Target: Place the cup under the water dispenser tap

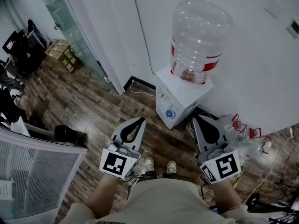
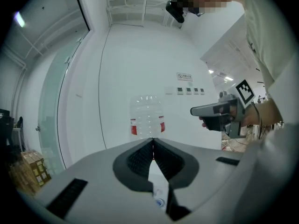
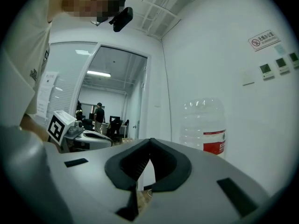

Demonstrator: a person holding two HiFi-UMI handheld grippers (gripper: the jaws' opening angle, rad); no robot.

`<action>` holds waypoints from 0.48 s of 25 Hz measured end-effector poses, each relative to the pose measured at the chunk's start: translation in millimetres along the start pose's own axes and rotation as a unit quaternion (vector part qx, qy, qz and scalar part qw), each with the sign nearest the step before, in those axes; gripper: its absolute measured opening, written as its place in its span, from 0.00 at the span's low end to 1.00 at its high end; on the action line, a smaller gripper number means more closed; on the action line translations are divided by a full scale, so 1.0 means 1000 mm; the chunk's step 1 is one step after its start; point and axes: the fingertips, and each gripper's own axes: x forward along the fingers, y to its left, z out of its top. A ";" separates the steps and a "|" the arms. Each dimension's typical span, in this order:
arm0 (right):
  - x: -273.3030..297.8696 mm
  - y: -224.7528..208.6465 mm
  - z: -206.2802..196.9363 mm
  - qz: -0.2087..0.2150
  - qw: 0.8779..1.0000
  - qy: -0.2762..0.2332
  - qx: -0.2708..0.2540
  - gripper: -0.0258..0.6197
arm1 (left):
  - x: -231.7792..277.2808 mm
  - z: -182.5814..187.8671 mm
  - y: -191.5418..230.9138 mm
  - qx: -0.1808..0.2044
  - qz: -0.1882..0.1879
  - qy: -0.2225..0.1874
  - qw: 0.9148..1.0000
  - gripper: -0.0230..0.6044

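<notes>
Head view, looking steeply down at a wooden floor by a white wall.

At left, my left gripper is held level. Its jaws are closed tip to tip with nothing between them, and it points at the water dispenser.

The dispenser stands at the floor's far edge, against the wall. On its front face, where the tap should be, sits a small round blue thing. I take this for the cup, seen from above, though it is too small to rule out a blue tap knob. What, if anything, is in it cannot be made out. If it is the cup, it already stands where the task wants it, and I would judge the placing done. No other cup shows in any view. Neither gripper carries anything, so all the next move asks is to keep both jaws clear of the dispenser's front.

On top of the dispenser sits a large clear bottle, neck down, with a red label. It looks nearly empty.

At right, my right gripper is likewise closed and empty. Beyond it, spare clear bottles with red fittings lie near the wall, seemingly empty.
</notes>
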 end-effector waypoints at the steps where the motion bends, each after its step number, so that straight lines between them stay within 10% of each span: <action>1: 0.000 -0.001 -0.002 -0.002 1.000 0.003 0.001 0.05 | 0.001 0.000 0.000 0.002 -0.001 0.002 1.000 0.05; 12: 0.007 0.002 0.006 0.010 1.000 0.013 -0.012 0.05 | 0.004 0.011 0.002 0.018 -0.005 -0.002 1.000 0.05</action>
